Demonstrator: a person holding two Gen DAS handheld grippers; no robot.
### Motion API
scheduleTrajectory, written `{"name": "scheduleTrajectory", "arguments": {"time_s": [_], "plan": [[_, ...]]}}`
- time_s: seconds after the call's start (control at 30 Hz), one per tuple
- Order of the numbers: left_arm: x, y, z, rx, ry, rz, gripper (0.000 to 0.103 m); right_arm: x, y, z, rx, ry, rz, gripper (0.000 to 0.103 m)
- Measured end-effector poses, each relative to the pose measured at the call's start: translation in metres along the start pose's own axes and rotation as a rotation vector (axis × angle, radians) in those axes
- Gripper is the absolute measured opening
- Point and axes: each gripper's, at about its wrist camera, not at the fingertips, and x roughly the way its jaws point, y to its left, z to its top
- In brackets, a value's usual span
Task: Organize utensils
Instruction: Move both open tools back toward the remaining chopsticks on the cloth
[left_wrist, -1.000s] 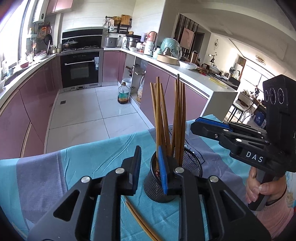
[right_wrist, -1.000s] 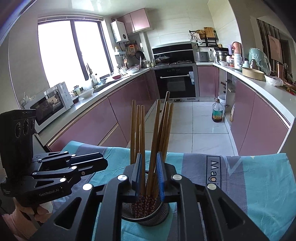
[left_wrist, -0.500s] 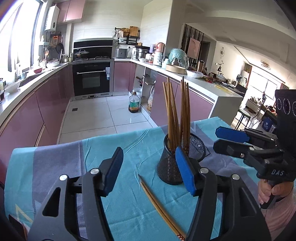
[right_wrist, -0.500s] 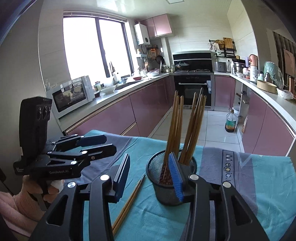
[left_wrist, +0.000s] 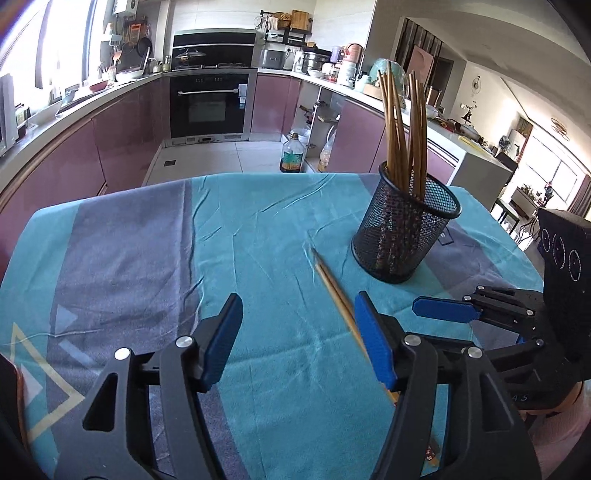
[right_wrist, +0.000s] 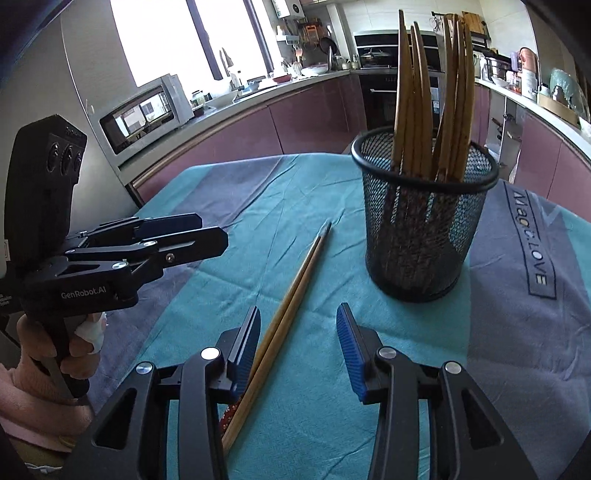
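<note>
Chopsticks (right_wrist: 291, 295) lie on the cloth beside the right gripper's (right_wrist: 299, 347) left finger; both fingers spread wide, empty.

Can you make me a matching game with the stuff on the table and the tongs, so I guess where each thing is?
Things:
1. mesh cup
2. loose chopsticks
3. standing chopsticks
4. left tongs

Places or states:
A. lying flat on the tablecloth
B. upright inside the cup
C. open, holding nothing
D. standing on the cloth, black

Pairs: 1-D, 2-A, 3-B, 4-C
</note>
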Motion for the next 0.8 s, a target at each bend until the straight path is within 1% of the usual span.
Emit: {"name": "scheduleTrajectory", "arguments": {"time_s": [0.13, 0.2, 0.43, 0.8], "plan": [[0.005, -0.002, -0.006, -0.002, 0.017, 0.006, 0.062, 0.008, 0.005, -0.005, 0.003, 0.021, -0.009, 0.041], [0.006, -0.005, -0.008, 0.000, 0.021, 0.006, 0.062, 0.010, 0.005, -0.007, -0.002, 0.024, -0.031, 0.041], [0.009, -0.004, -0.018, -0.016, 0.042, 0.000, 0.062, 0.018, 0.012, -0.008, -0.013, 0.040, -0.061, 0.040], [0.012, -0.005, -0.023, -0.014, 0.056, -0.008, 0.062, 0.023, 0.022, -0.007, -0.062, 0.038, -0.104, 0.036]]}}
